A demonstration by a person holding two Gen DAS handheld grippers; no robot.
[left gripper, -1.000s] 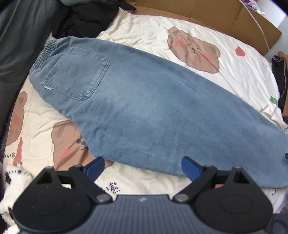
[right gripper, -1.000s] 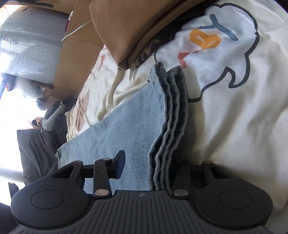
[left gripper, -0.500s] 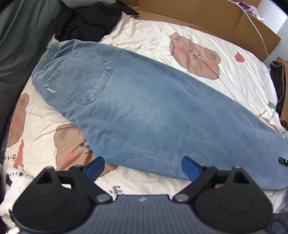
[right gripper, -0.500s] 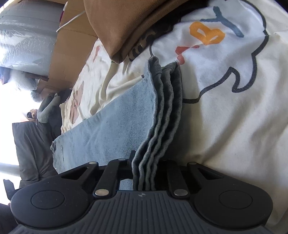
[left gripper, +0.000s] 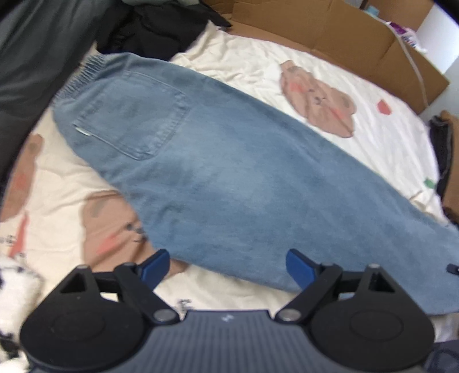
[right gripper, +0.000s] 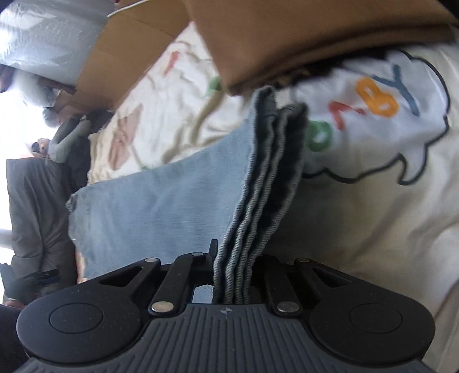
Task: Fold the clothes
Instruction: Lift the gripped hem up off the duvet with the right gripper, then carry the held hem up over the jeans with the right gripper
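Light blue jeans, folded lengthwise, lie diagonally across a cream bedsheet printed with bears. The elastic waistband and back pocket are at the upper left, the leg ends at the lower right. My left gripper hovers open over the jeans' near edge, blue pads wide apart, holding nothing. In the right wrist view the stacked hem layers of the jeans run into my right gripper, which is shut on them. The hem is raised slightly off the sheet.
Dark clothes and a grey garment lie beyond the waistband. Cardboard borders the bed's far side. A brown folded garment and a white cloth with coloured letters lie beside the hem. A white fluffy item is at lower left.
My right gripper closed on the jeans' hem layers and has begun lifting them. The left gripper stayed open and drifted slightly over the jeans.
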